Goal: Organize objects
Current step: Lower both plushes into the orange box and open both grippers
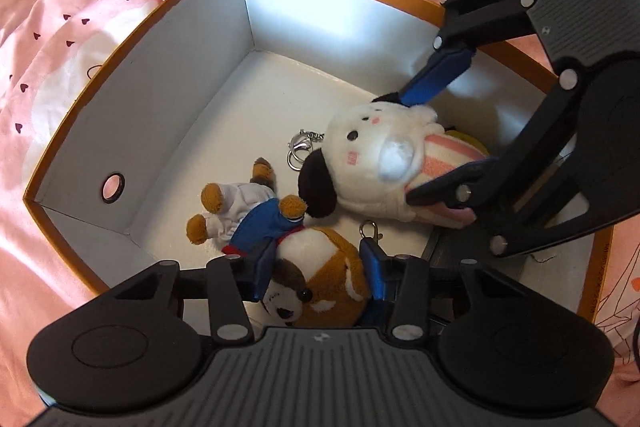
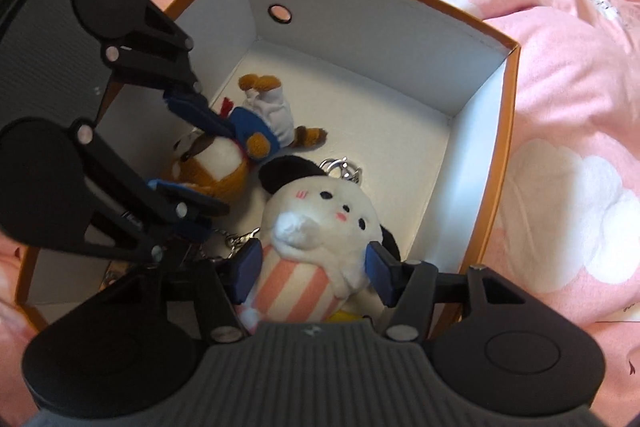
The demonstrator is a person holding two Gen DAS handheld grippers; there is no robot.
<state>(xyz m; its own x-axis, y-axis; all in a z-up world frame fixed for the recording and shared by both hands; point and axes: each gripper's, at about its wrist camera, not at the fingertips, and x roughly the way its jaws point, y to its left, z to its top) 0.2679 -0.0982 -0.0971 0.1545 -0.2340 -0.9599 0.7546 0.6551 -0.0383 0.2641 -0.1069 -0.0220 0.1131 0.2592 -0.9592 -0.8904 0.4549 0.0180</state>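
A bed covered by a rumpled pink quilt (image 1: 92, 15), printed with white clouds and small dark hearts, fills both views around the 9-to-3 o'clock arc. One open box (image 1: 132, 39), orange outside and white inside, sits directly on the quilt at frame centre, with a round finger hole in one side wall (8 o'clock in the left wrist view, 12 o'clock in the right wrist view). In the right wrist view the quilt (image 2: 568, 75) bunches into folds against the box (image 2: 505, 131) at 2 to 3 o'clock.
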